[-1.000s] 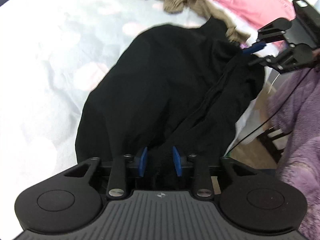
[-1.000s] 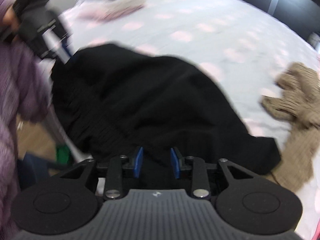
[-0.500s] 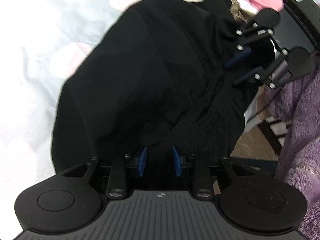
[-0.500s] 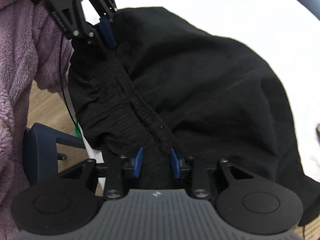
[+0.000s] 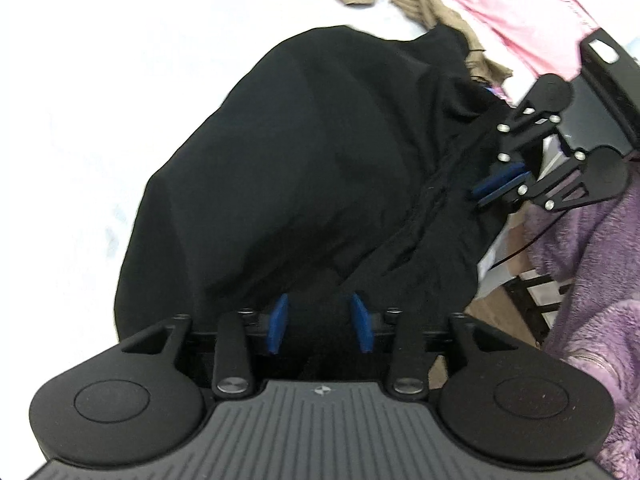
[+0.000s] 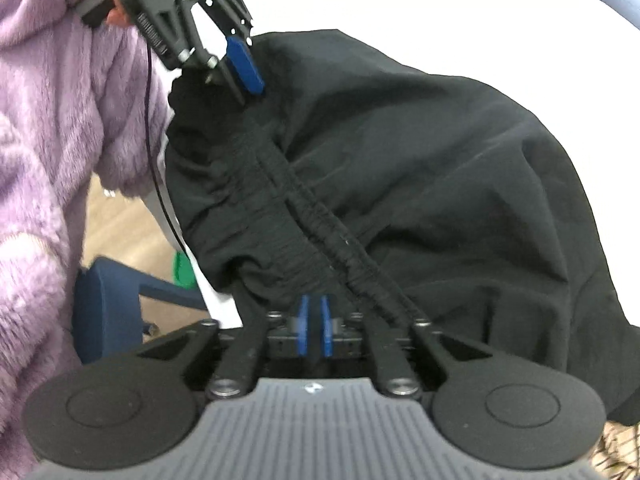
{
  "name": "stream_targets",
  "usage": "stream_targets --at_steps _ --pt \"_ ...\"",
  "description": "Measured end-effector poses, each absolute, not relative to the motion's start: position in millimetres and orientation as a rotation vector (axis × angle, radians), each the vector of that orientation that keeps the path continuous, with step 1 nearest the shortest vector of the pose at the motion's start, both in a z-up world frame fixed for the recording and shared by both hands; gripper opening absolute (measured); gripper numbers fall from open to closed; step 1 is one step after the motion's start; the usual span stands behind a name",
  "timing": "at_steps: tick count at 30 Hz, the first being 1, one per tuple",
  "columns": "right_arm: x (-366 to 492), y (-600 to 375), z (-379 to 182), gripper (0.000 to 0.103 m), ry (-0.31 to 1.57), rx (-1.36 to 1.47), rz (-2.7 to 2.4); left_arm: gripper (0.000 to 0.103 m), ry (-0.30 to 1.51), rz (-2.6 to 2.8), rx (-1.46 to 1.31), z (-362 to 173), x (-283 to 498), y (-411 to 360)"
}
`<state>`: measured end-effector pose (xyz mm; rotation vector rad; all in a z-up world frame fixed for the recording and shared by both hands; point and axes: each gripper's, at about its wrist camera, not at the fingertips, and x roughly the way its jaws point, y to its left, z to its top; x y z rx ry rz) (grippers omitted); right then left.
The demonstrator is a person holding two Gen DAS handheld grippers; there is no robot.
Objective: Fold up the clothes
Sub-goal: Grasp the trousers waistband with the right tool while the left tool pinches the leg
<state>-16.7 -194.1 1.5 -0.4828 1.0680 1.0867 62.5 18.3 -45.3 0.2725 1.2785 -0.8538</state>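
Black elastic-waist trousers (image 6: 400, 168) on white bed (image 5: 100, 100), waistband (image 6: 316, 216) stretched btwn grippers. R gripper (image 6: 314, 330) pinched shut on waistband end; L gripper (image 5: 320, 322) wide apart astride cloth, not yet clamped. Step: initial grasp. Next: L must close, then lift w/ even tension.

A pale bedsheet (image 6: 480, 12) glares almost white under bright light. Beside the bed's edge, wooden floor (image 6: 116, 220) shows, with a dark blue chair (image 6: 108, 304) standing on it (something green just behind, too blurred to name).
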Motion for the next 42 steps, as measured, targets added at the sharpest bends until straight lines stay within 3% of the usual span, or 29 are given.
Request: stream_targets --at_steps 1,6,10,13,16,31,34,37,42 --pt "-15 -193 1 0.032 1.061 -0.478 1.092 0.041 1.273 -0.857 0.282 -44 62 16" --pt "-4 -171 -4 0.033 1.057 -0.495 1.132 0.041 1.244 -0.844 0.29 -36 60 11" --pt "7 -155 -13 0.041 1.119 -0.507 1.163 0.041 1.225 -0.847 0.292 -32 59 8" --pt "5 -154 -11 0.015 1.144 -0.537 1.195 0.041 1.216 -0.856 0.302 -30 58 5" --pt "-2 -161 -8 0.005 1.129 -0.547 1.202 0.041 1.207 -0.868 0.304 -29 59 3" --pt "-2 -208 38 0.0 0.996 -0.557 0.998 0.051 1.105 -1.074 0.402 -21 50 -39" --pt "4 -208 38 0.009 1.012 -0.458 1.07 0.051 1.113 -1.078 0.418 -24 50 -43" --pt "7 -200 29 0.033 1.05 -0.442 1.128 0.051 1.121 -1.072 0.428 -22 49 -42" --pt "21 -191 0 0.043 1.169 -0.432 1.143 0.051 1.122 -1.064 0.432 -21 47 -44"
